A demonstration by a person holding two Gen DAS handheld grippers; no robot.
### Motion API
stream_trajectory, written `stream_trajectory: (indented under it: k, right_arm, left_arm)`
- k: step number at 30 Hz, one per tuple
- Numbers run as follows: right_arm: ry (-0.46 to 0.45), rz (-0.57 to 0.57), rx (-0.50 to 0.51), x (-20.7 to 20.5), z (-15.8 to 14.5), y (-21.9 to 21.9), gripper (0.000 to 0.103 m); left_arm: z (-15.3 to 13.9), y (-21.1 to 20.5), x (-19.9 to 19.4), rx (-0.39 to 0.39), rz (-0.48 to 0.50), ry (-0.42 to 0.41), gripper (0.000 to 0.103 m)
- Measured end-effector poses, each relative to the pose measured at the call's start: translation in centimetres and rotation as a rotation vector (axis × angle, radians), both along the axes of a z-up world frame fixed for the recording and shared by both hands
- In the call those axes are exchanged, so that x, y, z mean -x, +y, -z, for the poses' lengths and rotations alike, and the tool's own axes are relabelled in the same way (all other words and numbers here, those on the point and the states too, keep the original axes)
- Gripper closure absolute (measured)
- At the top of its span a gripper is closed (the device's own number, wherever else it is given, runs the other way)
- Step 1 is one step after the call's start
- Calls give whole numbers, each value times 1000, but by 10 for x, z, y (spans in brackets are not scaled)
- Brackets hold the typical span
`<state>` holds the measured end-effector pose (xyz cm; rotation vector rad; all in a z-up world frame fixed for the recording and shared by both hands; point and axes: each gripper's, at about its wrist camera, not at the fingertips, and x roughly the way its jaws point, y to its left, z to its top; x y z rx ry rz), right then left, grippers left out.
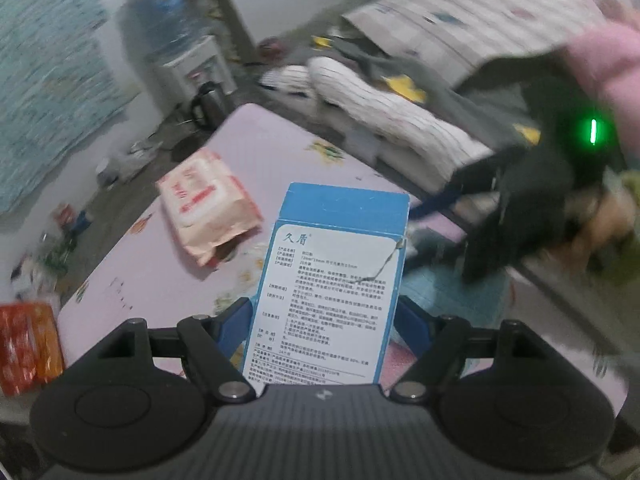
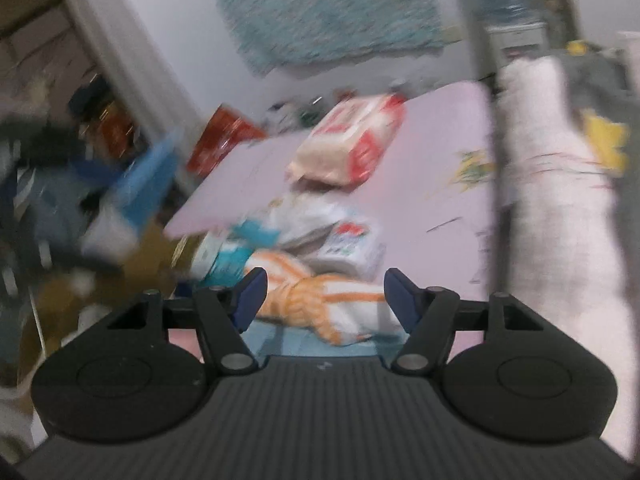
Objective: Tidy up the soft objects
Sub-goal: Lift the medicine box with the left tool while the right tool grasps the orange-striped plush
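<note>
My left gripper (image 1: 326, 312) is shut on a blue and white box (image 1: 332, 280) with printed text, held upright above the pink table (image 1: 280, 148). A red and white tissue pack (image 1: 206, 206) lies on the table beyond it. My right gripper (image 2: 326, 292) is open and empty, just above an orange-striped white cloth (image 2: 316, 300). Past the cloth lie white plastic packs (image 2: 340, 236) and the tissue pack (image 2: 352, 140). The right gripper's body (image 1: 532, 192) also shows blurred at the right of the left wrist view. Both views are motion-blurred.
A striped white pillow (image 1: 384, 112) lies on the grey bed (image 1: 440, 88) beside the table. A water dispenser (image 1: 180, 32) and a kettle (image 1: 208, 104) stand by the wall. Red snack packs (image 1: 28, 348) sit at the left. Clutter fills the floor (image 1: 52, 248).
</note>
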<state>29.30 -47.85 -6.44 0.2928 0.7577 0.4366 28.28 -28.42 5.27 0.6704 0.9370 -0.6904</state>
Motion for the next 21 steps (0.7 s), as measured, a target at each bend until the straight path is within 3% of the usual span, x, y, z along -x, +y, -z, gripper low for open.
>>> stream_trajectory:
  k: [5, 8, 10, 15, 21]
  right_arm:
    - [-21, -147, 253, -23, 12, 62, 29]
    - [6, -150, 308, -32, 19, 74, 31]
    - [29, -135, 303, -33, 18, 74, 44]
    - [-4, -92, 302, -21, 4, 74, 91]
    - [-22, -83, 302, -8, -18, 68, 89]
  left_arm:
    - [-24, 16, -6, 49, -92, -7, 25]
    - [-36, 29, -4, 78, -135, -14, 26]
    - [-45, 39, -2, 98, -157, -26, 26]
    - [-71, 68, 10, 159, -210, -70, 26]
    - [-98, 114, 36, 212, -292, -107, 25]
